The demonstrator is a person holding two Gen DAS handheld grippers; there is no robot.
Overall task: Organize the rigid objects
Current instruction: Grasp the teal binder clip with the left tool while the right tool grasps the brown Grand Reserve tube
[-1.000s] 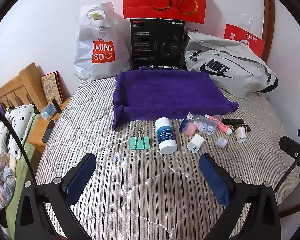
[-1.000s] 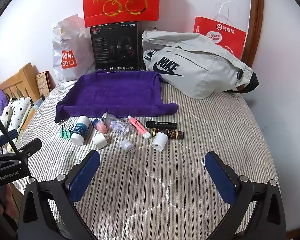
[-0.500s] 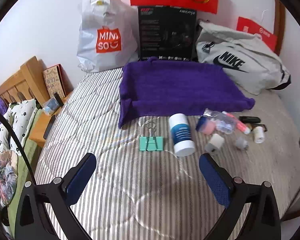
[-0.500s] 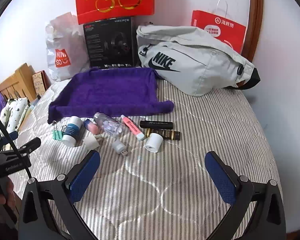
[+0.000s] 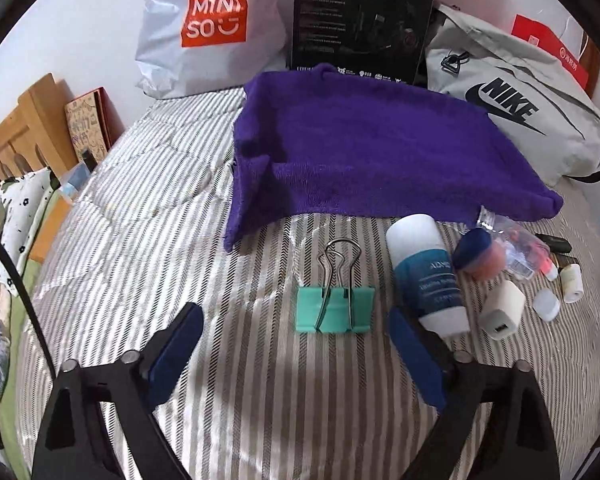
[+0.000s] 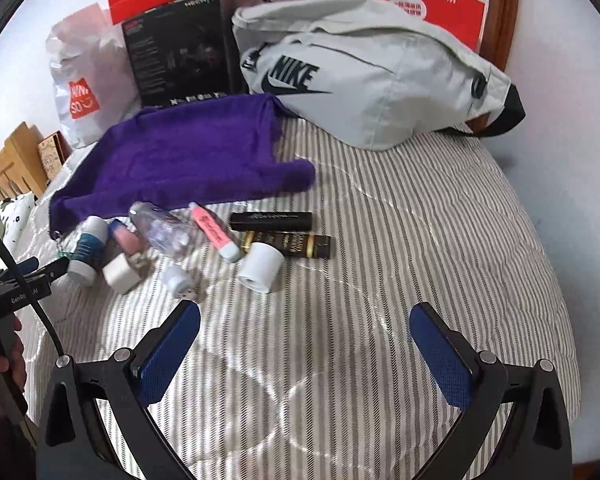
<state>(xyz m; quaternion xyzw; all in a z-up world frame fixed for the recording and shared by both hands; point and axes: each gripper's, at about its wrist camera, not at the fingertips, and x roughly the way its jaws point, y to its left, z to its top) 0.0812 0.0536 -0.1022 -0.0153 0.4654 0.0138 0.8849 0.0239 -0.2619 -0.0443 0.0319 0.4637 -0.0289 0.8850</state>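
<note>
The left tool (image 5: 294, 334) hangs with its jaws wide apart over the striped bed (image 5: 140, 264); the green binder clip (image 5: 334, 308) lies just ahead between them, a white bottle (image 5: 428, 272) ahead to its right. The right tool (image 6: 304, 340) is likewise spread, a white cap (image 6: 260, 266) ahead, a black tube (image 6: 271, 220) beyond

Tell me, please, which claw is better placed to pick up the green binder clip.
The left claw: it is open, and the green binder clip lies centred just ahead of its fingers. The right claw, also open, faces bare bedding, with the clip far off to its left.
</note>
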